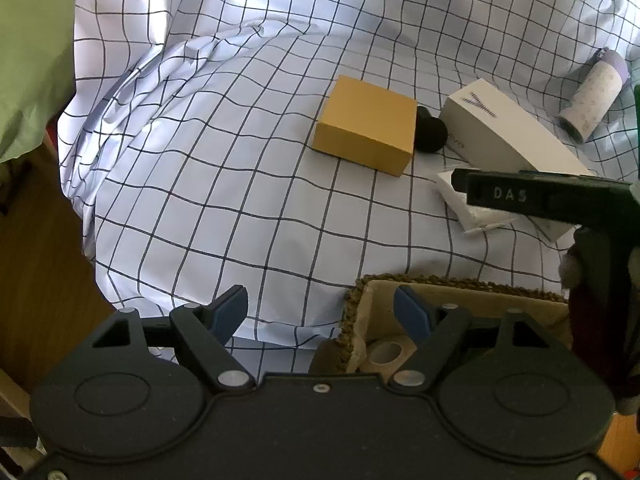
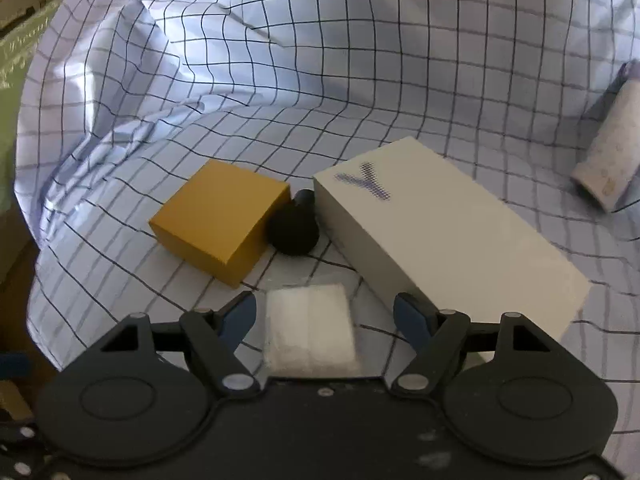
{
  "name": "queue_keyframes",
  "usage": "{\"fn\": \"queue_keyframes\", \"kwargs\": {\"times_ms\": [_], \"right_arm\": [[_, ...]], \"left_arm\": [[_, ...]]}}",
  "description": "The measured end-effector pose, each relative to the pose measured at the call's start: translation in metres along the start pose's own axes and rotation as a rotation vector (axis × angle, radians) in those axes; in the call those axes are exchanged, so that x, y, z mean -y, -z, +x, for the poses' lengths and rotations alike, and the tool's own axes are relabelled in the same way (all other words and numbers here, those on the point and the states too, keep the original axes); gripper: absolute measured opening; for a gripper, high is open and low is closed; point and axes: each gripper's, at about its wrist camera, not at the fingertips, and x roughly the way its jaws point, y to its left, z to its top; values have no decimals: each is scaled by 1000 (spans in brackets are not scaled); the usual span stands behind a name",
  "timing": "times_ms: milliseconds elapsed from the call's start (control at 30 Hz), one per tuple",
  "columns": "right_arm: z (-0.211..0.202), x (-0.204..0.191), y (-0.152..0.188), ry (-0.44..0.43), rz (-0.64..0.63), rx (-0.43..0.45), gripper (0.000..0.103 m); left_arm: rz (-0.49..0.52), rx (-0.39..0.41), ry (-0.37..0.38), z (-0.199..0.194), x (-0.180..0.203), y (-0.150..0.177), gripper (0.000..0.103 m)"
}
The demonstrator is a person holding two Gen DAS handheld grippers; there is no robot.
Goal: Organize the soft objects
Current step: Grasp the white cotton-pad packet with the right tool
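Your right claw is released, its fingers on both sides of the white pad, not pressing. Your left claw is released over the basket.

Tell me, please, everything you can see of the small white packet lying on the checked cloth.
The white packet is a flat, soft-looking, roughly square pad with a faint crease down its middle, seemingly in clear wrap. It lies flat on the checked cloth, in front of the yellow box and beside the long white box. The right tongs stand open around it, their pads clear of it.
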Motion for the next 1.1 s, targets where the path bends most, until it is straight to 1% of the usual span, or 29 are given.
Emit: {"fn": "queue_keyframes", "kwargs": {"times_ms": [67, 200, 300, 333, 367, 467, 533, 600, 633, 667, 700, 733, 800, 833, 900, 1000, 1100], "right_arm": [[5, 4, -4, -27, 23, -4, 74], [13, 9, -11, -3, 48, 7, 74], [16, 16, -16, -22, 83, 0, 76], [15, 17, -16, -33, 89, -2, 78], [13, 17, -16, -39, 81, -6, 80], [8, 7, -8, -42, 13, -14, 82], [7, -4, 0, 1, -66, -12, 82], [8, -11, 8, 52, -113, -20, 79], [10, -11, 10, 54, -110, -34, 71], [11, -9, 11, 37, -92, -48, 57], [12, -6, 11, 18, -67, -60, 52], [12, -4, 11, 4, -46, -66, 53], [10, 0, 11, 6, -26, -66, 51], [9, 1, 11, 7, -23, -68, 51], [6, 4, 9, 9, -8, -73, 51], [2, 13, 8, -6, 47, -78, 51], [-3, 23, 11, -20, 102, -85, 51]], "left_arm": [[3, -5, -1, 2, 1, -1, 76], [13, -9, -1, 3, 3, -2, 76], [20, -14, -5, 6, 6, -3, 76], [21, -16, -6, 7, 6, -4, 76], [22, -18, -7, 7, 6, -4, 76], [24, -22, -11, 10, 8, -6, 76], [29, -21, -14, 12, 10, -8, 76], [34, -17, -15, 12, 11, -11, 76], [38, -11, -16, 12, 12, -13, 76], [44, -4, -19, 11, 13, -16, 76], [51, 6, -24, 10, 14, -19, 76], [59, 18, -29, 9, 15, -23, 76], [80, 41, -35, 8, 17, -33, 76], [98, 59, -36, 7, 19, -38, 76], [164, 103, -20, 6, 24, -52, 76], [336, 180, 39, 9, 35, -73, 76], [543, 237, 74, 17, 50, -88, 76]]}}
